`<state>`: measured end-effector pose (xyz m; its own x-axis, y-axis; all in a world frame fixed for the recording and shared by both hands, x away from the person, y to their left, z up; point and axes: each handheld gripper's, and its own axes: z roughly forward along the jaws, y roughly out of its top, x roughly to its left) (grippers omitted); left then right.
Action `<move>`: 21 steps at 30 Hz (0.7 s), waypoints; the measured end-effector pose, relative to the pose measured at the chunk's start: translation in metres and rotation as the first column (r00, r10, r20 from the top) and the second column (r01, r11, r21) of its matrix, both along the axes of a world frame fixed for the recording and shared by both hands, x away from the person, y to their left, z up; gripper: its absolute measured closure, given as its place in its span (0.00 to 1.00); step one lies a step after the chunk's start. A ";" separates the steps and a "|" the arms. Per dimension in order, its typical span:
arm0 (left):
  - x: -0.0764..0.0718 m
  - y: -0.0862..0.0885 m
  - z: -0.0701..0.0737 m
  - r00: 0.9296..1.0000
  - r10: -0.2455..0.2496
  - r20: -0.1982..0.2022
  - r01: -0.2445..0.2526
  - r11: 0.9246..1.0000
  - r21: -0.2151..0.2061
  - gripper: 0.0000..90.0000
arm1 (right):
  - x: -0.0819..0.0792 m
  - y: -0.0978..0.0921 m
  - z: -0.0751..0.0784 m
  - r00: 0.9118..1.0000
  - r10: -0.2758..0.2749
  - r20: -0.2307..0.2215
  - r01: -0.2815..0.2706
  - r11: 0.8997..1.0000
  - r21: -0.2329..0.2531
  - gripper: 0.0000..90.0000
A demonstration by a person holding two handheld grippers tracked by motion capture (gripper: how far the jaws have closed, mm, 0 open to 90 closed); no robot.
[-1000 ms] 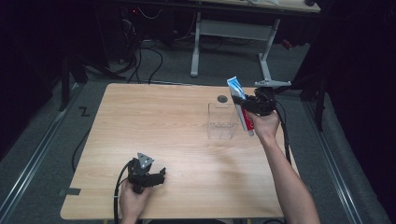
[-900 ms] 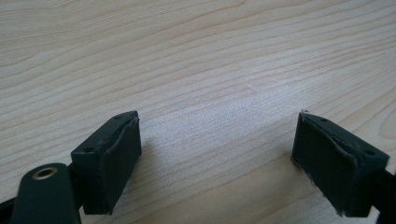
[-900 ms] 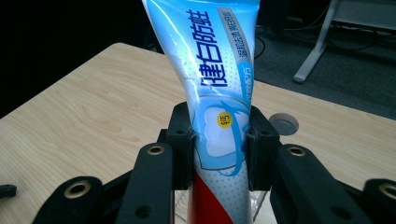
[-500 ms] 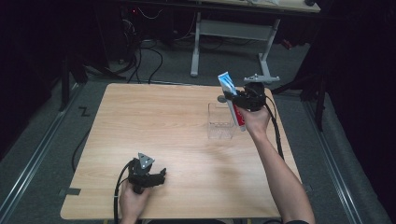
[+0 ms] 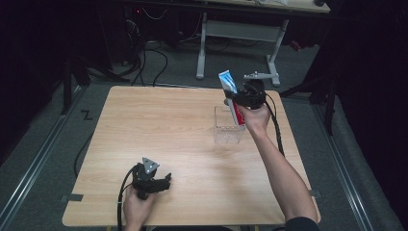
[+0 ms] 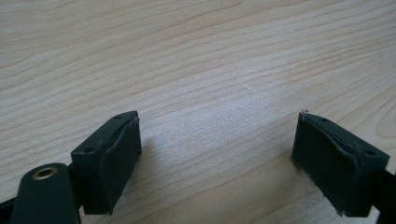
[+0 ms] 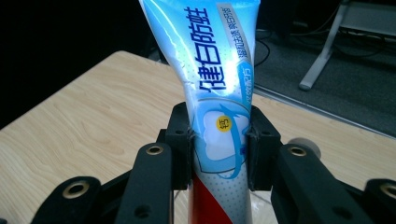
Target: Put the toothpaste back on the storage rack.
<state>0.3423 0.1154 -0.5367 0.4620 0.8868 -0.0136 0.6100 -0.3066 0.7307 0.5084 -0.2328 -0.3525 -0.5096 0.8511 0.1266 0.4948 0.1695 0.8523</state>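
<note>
Above clear box (image 5: 226, 130), toothpaste tube (image 7: 219, 93) (clamped), right tongs (image 7: 219, 154)

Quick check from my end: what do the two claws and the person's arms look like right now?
Both claws are black. The left claw carries a grey three-cornered plate and trails a black cable; its pads are dark rubber blocks. The right claw has brass-ringed holes and a black cable. Forearms bare; a dark sleeve at the right elbow.

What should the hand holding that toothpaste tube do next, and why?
Probably lower it a little. The right gripper is clamped on the toothpaste tube and holds it upright over the clear container, red end down, so easing it in looks like the natural next move.
</note>
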 end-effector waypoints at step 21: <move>-0.001 0.000 0.000 1.000 -0.004 -0.002 0.004 1.000 0.003 0.18 | 0.012 0.001 -0.015 0.999 -0.048 0.022 0.049 0.999 -0.015 0.75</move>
